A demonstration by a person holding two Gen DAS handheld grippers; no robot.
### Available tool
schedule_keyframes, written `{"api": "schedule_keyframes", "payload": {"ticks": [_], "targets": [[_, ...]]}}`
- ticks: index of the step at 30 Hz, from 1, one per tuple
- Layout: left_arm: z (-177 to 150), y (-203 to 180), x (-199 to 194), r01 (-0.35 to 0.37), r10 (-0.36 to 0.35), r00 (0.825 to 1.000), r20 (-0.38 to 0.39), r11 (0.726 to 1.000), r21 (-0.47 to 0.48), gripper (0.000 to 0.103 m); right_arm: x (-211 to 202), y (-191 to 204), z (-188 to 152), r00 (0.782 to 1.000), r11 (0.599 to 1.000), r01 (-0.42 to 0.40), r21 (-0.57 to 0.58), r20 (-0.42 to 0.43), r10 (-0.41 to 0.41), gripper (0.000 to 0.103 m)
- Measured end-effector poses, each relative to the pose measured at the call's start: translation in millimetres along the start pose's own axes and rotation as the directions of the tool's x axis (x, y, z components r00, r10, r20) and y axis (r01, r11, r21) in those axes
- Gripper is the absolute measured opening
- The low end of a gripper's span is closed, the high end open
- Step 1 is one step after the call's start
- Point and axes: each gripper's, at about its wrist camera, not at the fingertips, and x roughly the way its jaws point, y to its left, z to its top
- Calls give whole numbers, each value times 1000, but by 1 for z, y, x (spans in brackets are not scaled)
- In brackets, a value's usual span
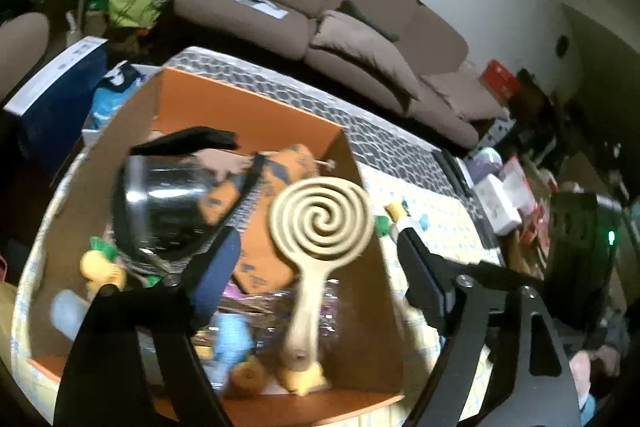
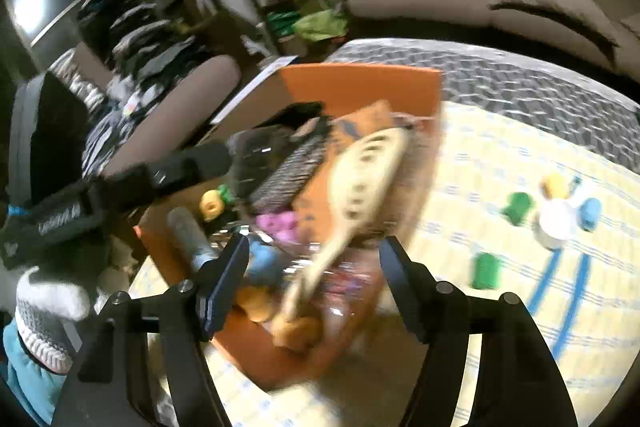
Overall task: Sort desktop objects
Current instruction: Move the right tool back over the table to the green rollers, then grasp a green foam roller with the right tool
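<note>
Tongs, left (image 1: 316,267) and right (image 2: 312,275), stood released; spiral paddle (image 1: 320,223), leaning at box wall (image 1: 376,291) 3 o'clock, risked tipping out.

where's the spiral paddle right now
The spiral paddle stands in the orange box, right of the steel pot in the left wrist view, handle down among small toys.

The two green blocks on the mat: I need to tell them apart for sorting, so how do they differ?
In the right wrist view, the nearer green block is brighter green and stands upright by itself beside the blue lines. The farther green block is darker, looks tilted, and sits close to the white piece with the yellow block and blue block. Both lie on the checked mat, outside the orange box.
</note>
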Motion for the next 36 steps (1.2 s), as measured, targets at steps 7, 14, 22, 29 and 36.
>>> {"api": "schedule_keyframes", "payload": {"ticks": [7,14,22,29,36], "targets": [[-14,-40,20,29,-26,999,-44,997,70,89,-35,-58,-8,992,988,109,114,47,-114,74],[-25,-60,31,46,-40,997,-70,995,87,89,-22,-95,-23,982,962,182,201,16,-189,72],[-29,-61,33,49,-42,995,-87,995,82,89,16,-101,-28,975,952,219,212,-20,-220,54],[-28,-59,33,53,-47,995,-91,996,74,89,41,-109,-34,967,941,253,226,-58,-246,42],[-28,-59,34,52,-45,995,-92,996,76,89,53,-108,-38,965,943,261,209,-83,-248,38]]}}
